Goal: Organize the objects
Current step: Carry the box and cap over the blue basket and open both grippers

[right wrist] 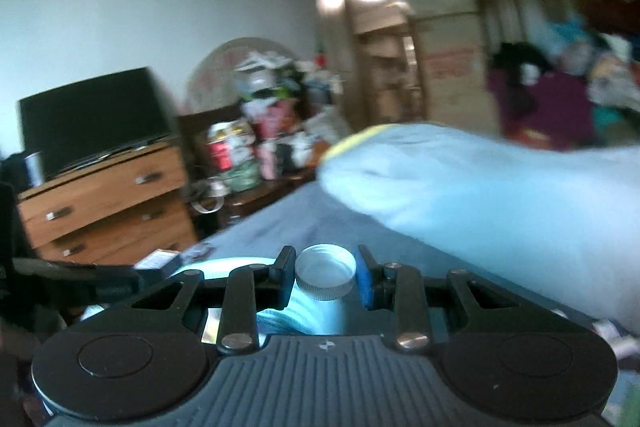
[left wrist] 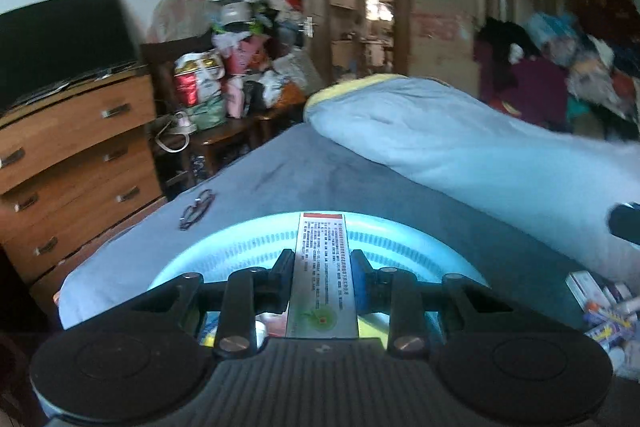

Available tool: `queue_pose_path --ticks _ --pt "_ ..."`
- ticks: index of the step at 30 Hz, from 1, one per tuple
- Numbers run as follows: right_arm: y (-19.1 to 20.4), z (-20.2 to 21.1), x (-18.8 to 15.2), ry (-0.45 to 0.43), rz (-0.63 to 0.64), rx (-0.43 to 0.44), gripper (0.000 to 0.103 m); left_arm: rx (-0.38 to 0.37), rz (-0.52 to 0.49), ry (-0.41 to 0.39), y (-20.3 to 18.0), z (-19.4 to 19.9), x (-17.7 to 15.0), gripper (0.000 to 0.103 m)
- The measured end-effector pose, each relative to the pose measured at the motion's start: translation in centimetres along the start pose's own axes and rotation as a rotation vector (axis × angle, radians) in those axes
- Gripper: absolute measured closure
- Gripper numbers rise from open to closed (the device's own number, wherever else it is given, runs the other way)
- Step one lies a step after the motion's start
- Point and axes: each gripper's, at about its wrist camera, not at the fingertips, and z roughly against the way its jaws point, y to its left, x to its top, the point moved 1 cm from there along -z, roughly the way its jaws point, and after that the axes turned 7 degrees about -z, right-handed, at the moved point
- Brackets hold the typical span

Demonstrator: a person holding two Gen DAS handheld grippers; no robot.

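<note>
Basket (left wrist: 192,267), pale blue and slotted, sits on the bed (left wrist: 280,171) near its left edge, directly under the left gripper (left wrist: 322,269); in the right wrist view we see part of its rim (right wrist: 224,263) just below and left of the right gripper (right wrist: 325,273). Left gripper: jaws clamped on a flat silver box (left wrist: 322,275) with a red band and printed text, held upright above the basket. Right gripper: jaws clamped on a round white cap (right wrist: 325,277), ribbed side wall, open side facing us. A pair of glasses (left wrist: 197,209) lies on the bed beyond the basket, close to the left edge. A rolled light-blue duvet (left wrist: 460,147) runs across the bed's far right part. Small packets (left wrist: 608,311) lie at the near right edge; we cannot tell what they are. A wooden dresser (left wrist: 80,155) stands left of the bed, apart from it.
</note>
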Motion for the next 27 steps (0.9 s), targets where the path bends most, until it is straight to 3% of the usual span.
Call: queue_pose_path --ticks 5,10,27 --pt "4.9 -3.8 2.2 0.056 0.052 0.067 0.070 0.027 0.068 0.012 5.4 0.7 0.4 0.071" --pt "8.8 -6.2 2.5 0.106 0.072 0.108 0.070 0.039 0.097 0.027 8.2 -0.7 0.2 0.071" --pt "12.3 -9.6 1.3 0.172 0.085 0.118 0.070 0.048 0.098 0.056 9.0 -3.9 -0.4 0.071"
